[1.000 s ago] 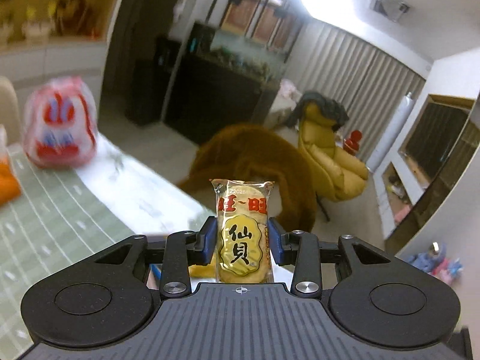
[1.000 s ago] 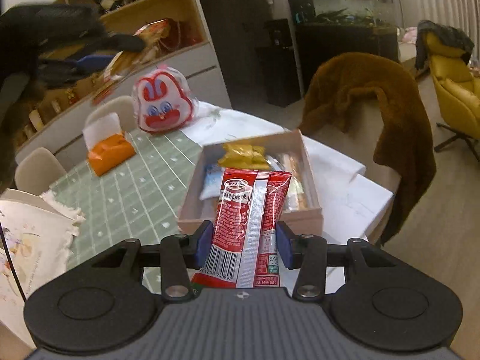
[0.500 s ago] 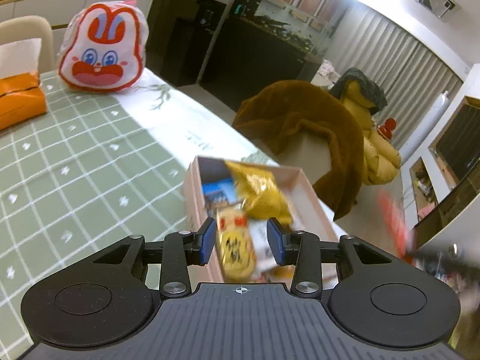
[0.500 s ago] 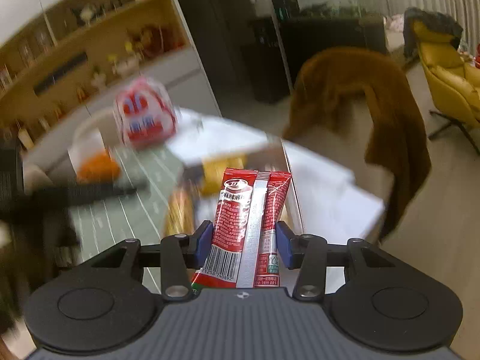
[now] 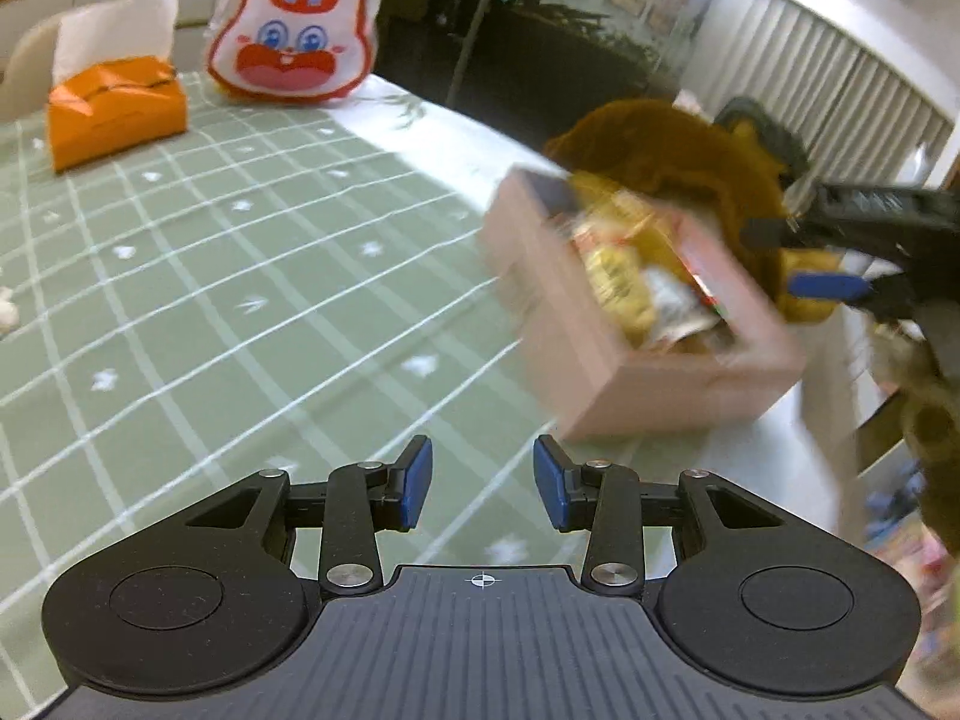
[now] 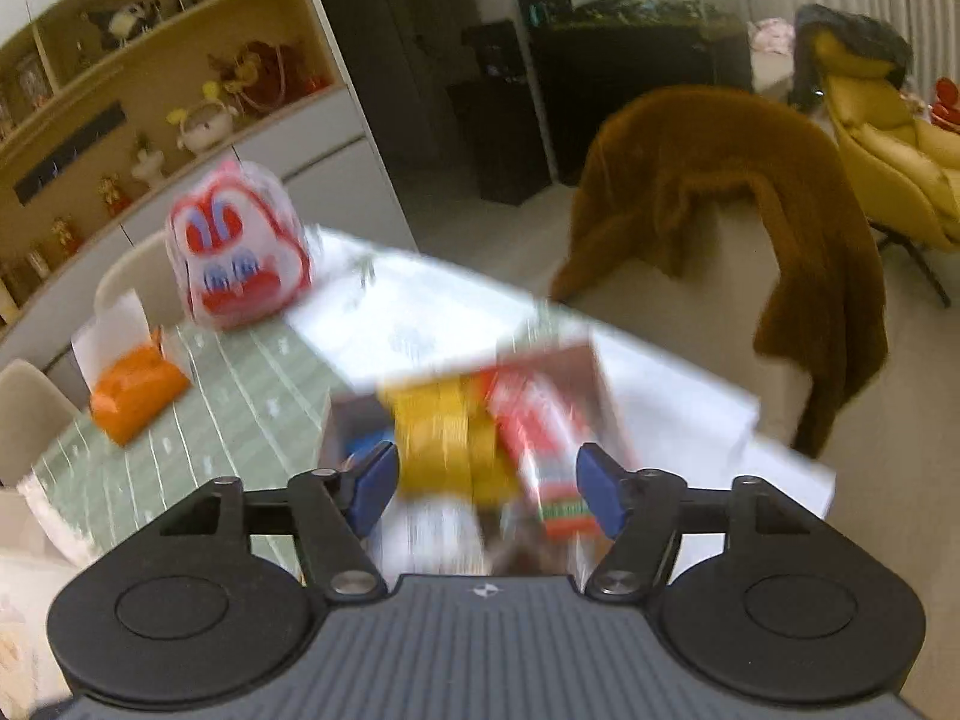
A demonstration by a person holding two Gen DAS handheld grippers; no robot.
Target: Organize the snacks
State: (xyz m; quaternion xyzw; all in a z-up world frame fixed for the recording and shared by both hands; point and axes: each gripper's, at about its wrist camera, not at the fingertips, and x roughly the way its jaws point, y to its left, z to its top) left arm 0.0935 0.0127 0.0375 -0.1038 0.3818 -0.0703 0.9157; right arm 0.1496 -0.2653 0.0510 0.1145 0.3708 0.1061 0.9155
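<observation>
Blue pads on the left gripper [image 5: 480, 483] stand apart with nothing between them, only the green checked cloth of the worktop [image 5: 252, 276] showing through the gap. Its jaws are partly spread and empty. Off to the right, the pink cardboard box [image 5: 630, 384] sits smeared by motion, its load of snack packets [image 5: 624, 288] reading only as yellow, white and red blurs. The right gripper [image 6: 486, 489] hangs over that same box; its jaws have just been opening and now stand wide, and a red snack packet [image 6: 549, 450] lies loose between them, clear of both pads and lying in the box beside yellow packets [image 6: 444, 441]. Print on every wrapper is too blurred to read. Farther back on the worktop are an orange tissue box [image 5: 114, 108] and a rabbit-faced bag [image 5: 294, 36]. Beyond the worktop's edge a brown fur coat [image 6: 738, 210] drapes a chair, hiding most of it.
</observation>
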